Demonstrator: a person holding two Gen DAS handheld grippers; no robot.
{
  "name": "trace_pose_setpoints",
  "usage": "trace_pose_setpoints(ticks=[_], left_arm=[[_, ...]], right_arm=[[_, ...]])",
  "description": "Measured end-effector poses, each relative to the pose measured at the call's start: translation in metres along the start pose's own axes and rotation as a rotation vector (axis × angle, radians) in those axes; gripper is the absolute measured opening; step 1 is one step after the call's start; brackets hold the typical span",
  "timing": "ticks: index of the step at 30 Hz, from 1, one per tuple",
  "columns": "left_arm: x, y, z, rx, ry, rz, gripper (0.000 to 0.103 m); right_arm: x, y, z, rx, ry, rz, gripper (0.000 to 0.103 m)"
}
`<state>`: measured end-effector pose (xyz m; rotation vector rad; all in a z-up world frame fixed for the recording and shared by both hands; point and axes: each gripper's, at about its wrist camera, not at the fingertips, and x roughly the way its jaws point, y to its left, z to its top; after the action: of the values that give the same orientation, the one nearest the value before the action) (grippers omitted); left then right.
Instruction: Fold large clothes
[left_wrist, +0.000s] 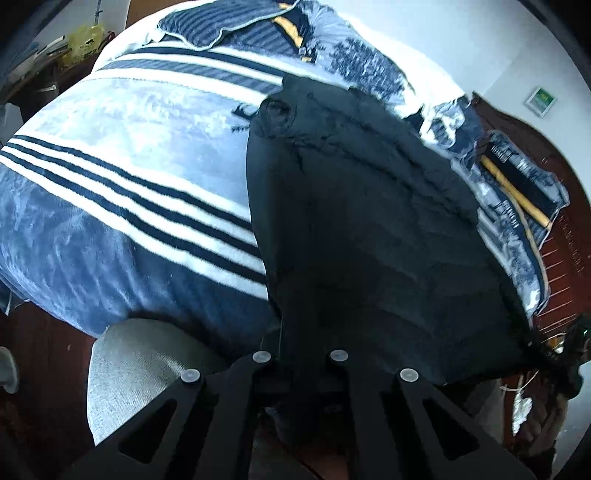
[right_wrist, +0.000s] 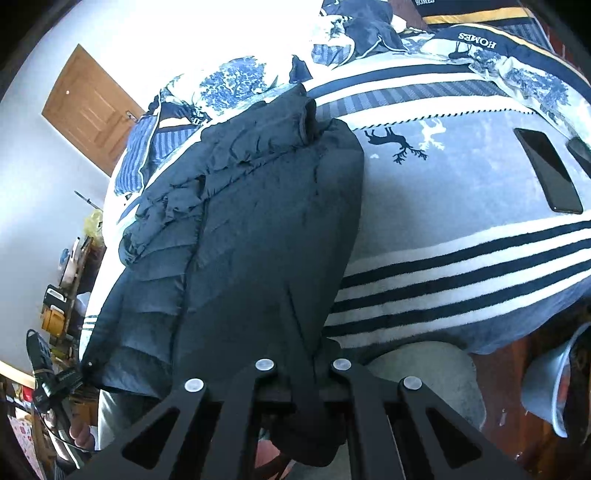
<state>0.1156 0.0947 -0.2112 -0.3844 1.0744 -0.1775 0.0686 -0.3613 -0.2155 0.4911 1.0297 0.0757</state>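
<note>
A large black puffer jacket (left_wrist: 376, 229) lies lengthwise on a blue and white striped blanket (left_wrist: 122, 177) on a bed, collar at the far end. My left gripper (left_wrist: 301, 360) is shut on the jacket's near hem at its left corner. In the right wrist view the same jacket (right_wrist: 251, 229) runs away from me, folded in at its sides. My right gripper (right_wrist: 304, 369) is shut on the near hem at its right corner. The other gripper (right_wrist: 55, 376) shows at the far left, holding the hem.
A dark phone (right_wrist: 548, 170) lies on the blanket (right_wrist: 461, 221) to the jacket's right. Rumpled patterned bedding (right_wrist: 236, 81) is piled at the bed's head. A wooden door (right_wrist: 90, 107) is at left. Cluttered furniture (left_wrist: 55, 55) stands beside the bed. Red-brown floor (right_wrist: 517, 387) lies below.
</note>
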Motion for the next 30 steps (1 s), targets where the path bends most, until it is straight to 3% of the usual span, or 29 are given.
trace_pose_setpoints(ticks=[9,17,25,30], left_arm=[[-0.073,-0.010,0.013,0.047,-0.124,-0.058,0.004],[-0.088,-0.006,0.057,0.020,-0.186,-0.107,0.004],[-0.073,-0.027,0.145,0.077,-0.232,-0.098,0.004],[-0.039,-0.034,0.225,0.059,-0.246,-0.119,0.004]], right_arm=[[-0.044,0.005,0.000,-0.018,-0.056,0.085,0.004],[-0.081,0.007,0.031,0.004,-0.139,0.197,0.004],[-0.076,0.028,0.109,-0.044,-0.172,0.263,0.003],[-0.051,0.053,0.193,-0.099,-0.178,0.242,0.003]])
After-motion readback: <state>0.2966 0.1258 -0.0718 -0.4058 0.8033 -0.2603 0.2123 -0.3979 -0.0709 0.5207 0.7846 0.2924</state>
